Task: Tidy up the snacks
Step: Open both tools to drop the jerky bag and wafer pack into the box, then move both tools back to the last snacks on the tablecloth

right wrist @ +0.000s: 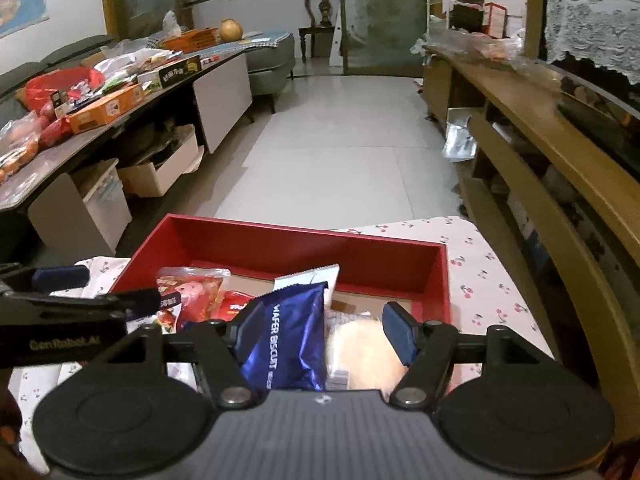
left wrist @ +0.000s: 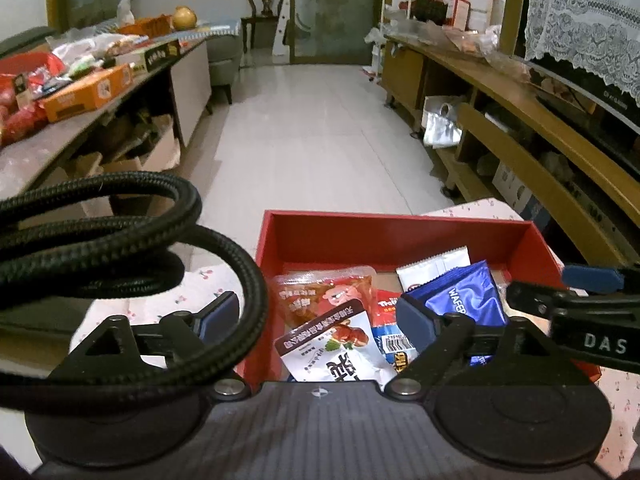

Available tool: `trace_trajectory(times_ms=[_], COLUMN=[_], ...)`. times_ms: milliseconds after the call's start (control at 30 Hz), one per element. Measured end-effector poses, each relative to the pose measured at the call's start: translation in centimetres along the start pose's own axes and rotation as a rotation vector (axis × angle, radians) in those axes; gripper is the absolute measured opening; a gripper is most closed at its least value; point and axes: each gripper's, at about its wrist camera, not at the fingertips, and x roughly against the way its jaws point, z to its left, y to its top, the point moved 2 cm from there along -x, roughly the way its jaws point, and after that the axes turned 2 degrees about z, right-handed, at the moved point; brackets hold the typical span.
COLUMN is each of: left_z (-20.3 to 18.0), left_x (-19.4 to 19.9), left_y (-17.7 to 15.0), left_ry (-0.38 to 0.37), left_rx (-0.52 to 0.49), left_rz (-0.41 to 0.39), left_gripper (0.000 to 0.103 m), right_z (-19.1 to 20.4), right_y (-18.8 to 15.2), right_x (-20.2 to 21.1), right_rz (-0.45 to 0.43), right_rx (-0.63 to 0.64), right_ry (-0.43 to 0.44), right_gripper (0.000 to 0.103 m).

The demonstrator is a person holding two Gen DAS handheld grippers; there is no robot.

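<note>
Snacks are gathered in the red box (right wrist: 436, 280), which sits on a cherry-print cloth (right wrist: 492, 280) right under both grippers. Nearest of all, the right gripper (right wrist: 324, 330) is held low over the box's near end with its jaws spread wide, pinching nothing; between them lie the blue wafer biscuit pack (right wrist: 286, 340) and a pale round bun in clear wrap (right wrist: 360, 348), neither clearly touched by a pad. That open stance is judged to suit either a fresh release or a coming pick; which one cannot be told.

On the other side, the left gripper (left wrist: 320, 314) is likewise spread and empty, poised above a white pouch printed with red fruit (left wrist: 332, 344) and a red-orange pouch with a cartoon face (left wrist: 324, 292). A looped black braided cable (left wrist: 140, 248) hangs across its left finger.

Further in, a white sachet (left wrist: 436, 266) is leaned behind the blue pack, and the far half of the box shows bare cardboard floor, so room is left for more.

Beyond, across the tiled floor (right wrist: 340, 140), a long table (right wrist: 80, 140) is seen heaped with boxes and bags, an orange carton (right wrist: 106, 110) among them, well apart from the box.
</note>
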Motion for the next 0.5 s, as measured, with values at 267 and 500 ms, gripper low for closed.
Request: trace_trajectory(times_ms=[267, 500], left_z=[-0.2, -0.2], left_x=[3.1, 5.4], left_y=[-1.2, -3.1], left_ry=[0.038, 0.018], left_rx=[-0.032, -0.031], left_rz=[-0.089, -0.109], left_gripper=[0.103, 0.103], right_z=[0.1, 1.1], right_y=[-1.5, -3.7], right_x=[3.1, 5.7], right_rz=[-0.008, -0.006], right_rx=[-0.027, -0.04], right_ry=[-0.011, 0.001], right_gripper=[0.082, 0.083])
